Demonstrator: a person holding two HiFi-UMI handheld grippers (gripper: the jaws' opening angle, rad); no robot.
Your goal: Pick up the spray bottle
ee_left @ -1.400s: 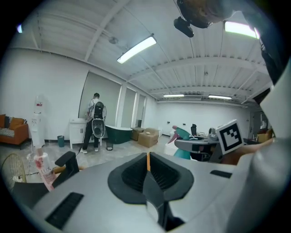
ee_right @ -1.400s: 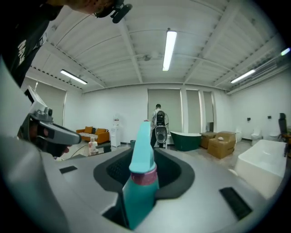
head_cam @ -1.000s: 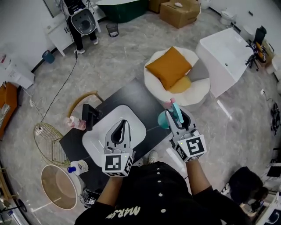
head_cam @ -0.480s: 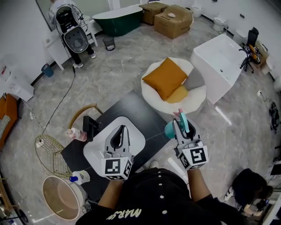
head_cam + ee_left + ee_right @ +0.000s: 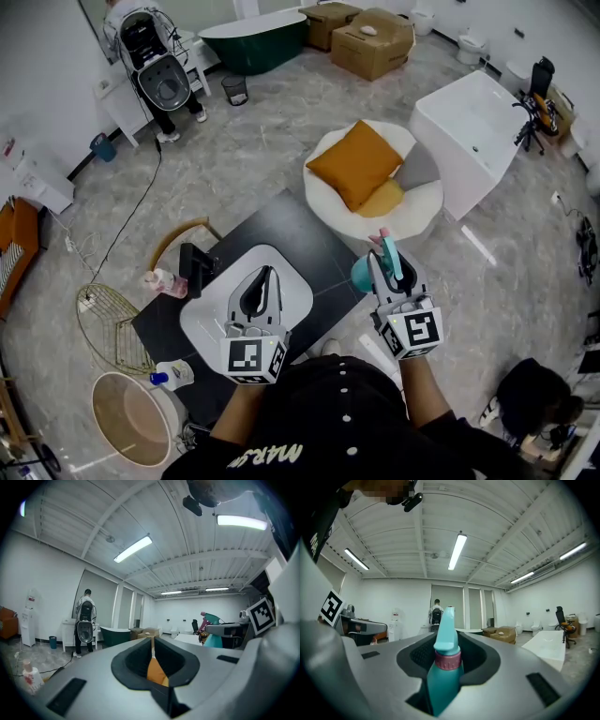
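While right tool (image 5: 449, 637) clamps spray bottle (image 5: 446, 670), head view alone shows table (image 5: 281, 225).

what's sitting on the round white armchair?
An orange square cushion lies on top, overlapping a yellow cushion and a grey cushion. The seat beneath them is covered; only the round white armchair rim shows.

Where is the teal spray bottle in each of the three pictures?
Head view: spray bottle right of centre, in the right gripper.
Left gripper view: spray bottle at far right, mid-height.
Right gripper view: spray bottle dead centre, between the jaws.
Shared landmark: standing person with a backpack.
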